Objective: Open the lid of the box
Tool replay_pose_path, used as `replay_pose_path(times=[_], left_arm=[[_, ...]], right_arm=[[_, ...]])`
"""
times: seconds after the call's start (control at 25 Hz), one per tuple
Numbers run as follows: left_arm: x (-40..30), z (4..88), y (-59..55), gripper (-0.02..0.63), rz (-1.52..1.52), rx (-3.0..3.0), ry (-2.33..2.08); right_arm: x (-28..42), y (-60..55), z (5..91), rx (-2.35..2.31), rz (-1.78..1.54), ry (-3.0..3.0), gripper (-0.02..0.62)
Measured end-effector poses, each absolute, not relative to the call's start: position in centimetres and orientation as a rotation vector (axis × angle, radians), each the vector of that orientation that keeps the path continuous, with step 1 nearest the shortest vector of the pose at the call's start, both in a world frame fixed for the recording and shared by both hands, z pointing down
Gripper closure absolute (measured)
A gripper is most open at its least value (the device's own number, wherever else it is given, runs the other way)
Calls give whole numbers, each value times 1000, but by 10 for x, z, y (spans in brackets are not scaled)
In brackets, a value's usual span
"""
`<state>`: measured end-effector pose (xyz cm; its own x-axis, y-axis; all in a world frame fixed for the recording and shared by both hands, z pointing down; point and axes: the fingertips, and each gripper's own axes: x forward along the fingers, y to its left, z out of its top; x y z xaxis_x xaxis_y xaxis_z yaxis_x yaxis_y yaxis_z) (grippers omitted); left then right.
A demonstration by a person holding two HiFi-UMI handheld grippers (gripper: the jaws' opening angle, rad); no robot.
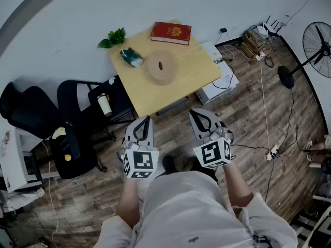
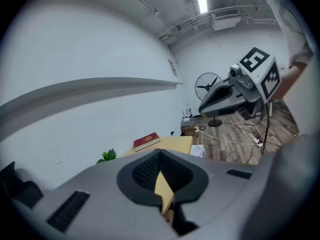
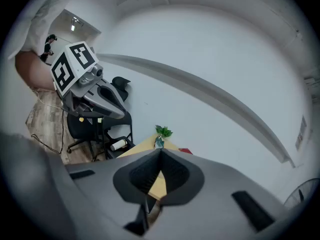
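1. The box (image 1: 162, 76), round and tan, is seen standing near the middle of the counter (image 1: 189, 71), with its lid (image 1: 161, 63) on; a small slot is seen in the lid's top.
2. Around it on the counter a packet (image 1: 131, 57) lies just beside it towards the person's left, a red book (image 1: 171, 33) lies beyond it, and a plant (image 1: 114, 37) is set at the far left corner.
3. No long axis is offered by the round box, so no side is favoured by its shape.
4. The left tongs (image 1: 143, 122) and the right tongs (image 1: 199, 115) are held over the floor, short of the counter's near edge and well apart from the box.
5. Both tongs are closed, with nothing held between them.
6. The box lies straight ahead, between the two; neither can be judged clearly nearer, so a forward reach is called for.
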<state>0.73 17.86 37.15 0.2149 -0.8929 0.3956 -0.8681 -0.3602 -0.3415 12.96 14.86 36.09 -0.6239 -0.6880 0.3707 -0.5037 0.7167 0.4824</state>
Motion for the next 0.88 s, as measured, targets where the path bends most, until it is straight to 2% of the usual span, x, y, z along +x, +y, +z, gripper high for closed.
replay_pose_path(times=[0.88], left_arm=[[-19, 376, 196, 597, -825, -2451, 1698]], right_arm=[[104, 172, 364, 953, -444, -2336, 595]])
